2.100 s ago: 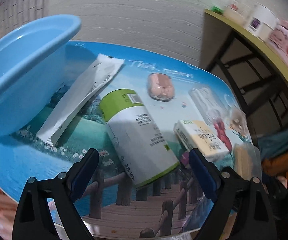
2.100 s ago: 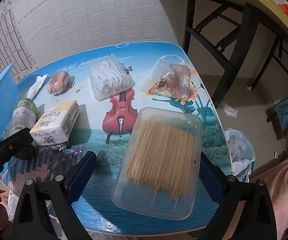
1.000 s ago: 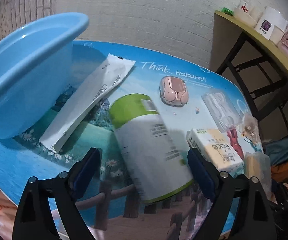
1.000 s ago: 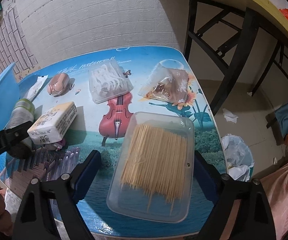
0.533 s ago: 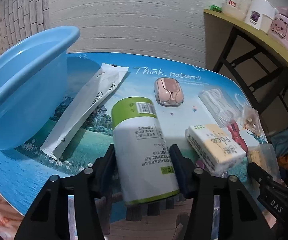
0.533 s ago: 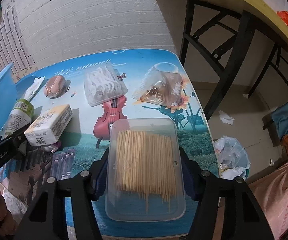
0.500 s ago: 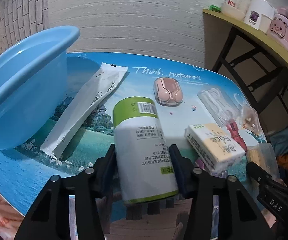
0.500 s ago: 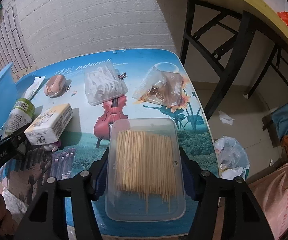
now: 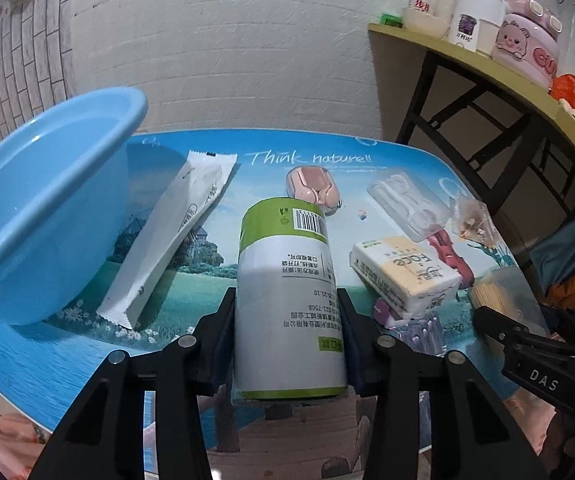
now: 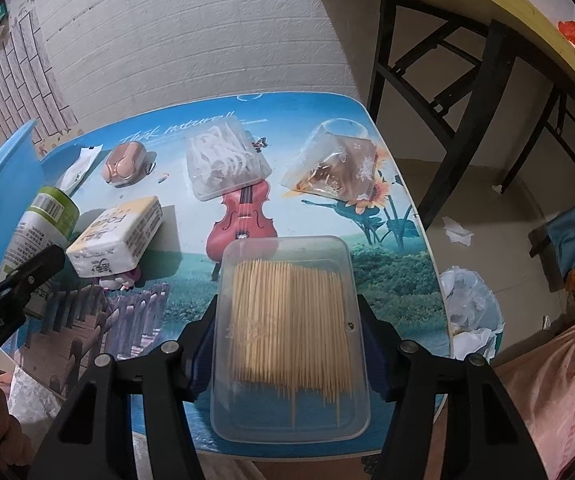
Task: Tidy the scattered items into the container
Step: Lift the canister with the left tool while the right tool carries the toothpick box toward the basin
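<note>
Both claws are clamped on cargo. Left gripper: I see its jaws closing, pads pressed against the two sides of the green-and-white canister, which lies on its side along the fingers with the barcode end pointing away from me. Right gripper: I see its pads set against the two long sides of the clear toothpick box, with the toothpicks running lengthwise inside it.

Items by size, as I read them:

1. Printed table, carrying everything listed below.
2. Blue basin, at the table's far left, well apart from the toothpick box.
3. Long white sachet, lying between the basin and the canister.
4. Tissue pack, just to the right of the canister.
5. Clear floss-pick box, beyond the toothpick box.
6. Crumpled clear bag, near the table's right edge.
7. Pink case, just beyond the canister's far end.
</note>
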The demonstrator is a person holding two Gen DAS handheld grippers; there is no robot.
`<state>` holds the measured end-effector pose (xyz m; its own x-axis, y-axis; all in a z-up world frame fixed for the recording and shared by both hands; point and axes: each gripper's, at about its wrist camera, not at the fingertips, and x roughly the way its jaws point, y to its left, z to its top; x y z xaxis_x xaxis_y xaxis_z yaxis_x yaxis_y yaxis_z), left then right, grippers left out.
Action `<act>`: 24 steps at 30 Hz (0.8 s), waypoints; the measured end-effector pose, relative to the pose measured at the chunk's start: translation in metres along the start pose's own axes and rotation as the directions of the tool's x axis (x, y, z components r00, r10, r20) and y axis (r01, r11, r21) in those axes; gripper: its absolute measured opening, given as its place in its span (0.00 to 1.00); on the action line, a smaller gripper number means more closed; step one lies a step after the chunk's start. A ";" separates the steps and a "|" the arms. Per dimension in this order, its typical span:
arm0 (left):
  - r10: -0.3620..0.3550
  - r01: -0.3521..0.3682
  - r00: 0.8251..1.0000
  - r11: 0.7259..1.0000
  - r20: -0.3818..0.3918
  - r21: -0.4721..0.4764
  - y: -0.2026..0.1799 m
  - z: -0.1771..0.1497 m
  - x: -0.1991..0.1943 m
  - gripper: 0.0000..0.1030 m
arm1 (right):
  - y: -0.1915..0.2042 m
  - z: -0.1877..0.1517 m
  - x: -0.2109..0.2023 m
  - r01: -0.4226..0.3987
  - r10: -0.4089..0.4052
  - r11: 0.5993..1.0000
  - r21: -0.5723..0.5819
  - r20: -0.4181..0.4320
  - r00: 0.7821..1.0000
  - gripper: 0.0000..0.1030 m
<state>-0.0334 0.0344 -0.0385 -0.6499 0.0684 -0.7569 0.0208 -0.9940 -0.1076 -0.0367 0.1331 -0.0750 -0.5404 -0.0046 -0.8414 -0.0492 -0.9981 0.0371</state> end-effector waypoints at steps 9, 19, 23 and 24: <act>0.014 -0.015 0.999 0.999 0.037 0.035 0.008 0.008 -0.018 0.42 | 0.020 0.010 -0.014 -0.047 0.048 0.998 -0.038 0.027 0.998 0.60; -0.010 0.003 0.996 0.997 0.091 0.078 0.011 0.023 -0.043 0.42 | 0.034 0.027 -0.023 -0.096 0.097 0.994 -0.051 0.025 0.995 0.60; -0.018 0.010 0.994 0.997 0.109 0.080 0.019 0.034 -0.052 0.42 | 0.041 0.038 -0.034 -0.111 0.113 0.992 -0.061 0.037 0.993 0.60; -0.021 0.012 0.993 0.997 0.116 0.079 0.022 0.037 -0.056 0.42 | 0.043 0.041 -0.039 -0.110 0.114 0.992 -0.068 0.046 0.992 0.60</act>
<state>-0.0250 0.0059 0.0253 -0.7342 0.0790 -0.6743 -0.0469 -0.9967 -0.0657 -0.0525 0.0926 -0.0188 -0.5810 -0.1152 -0.8057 0.0680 -0.9933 0.0930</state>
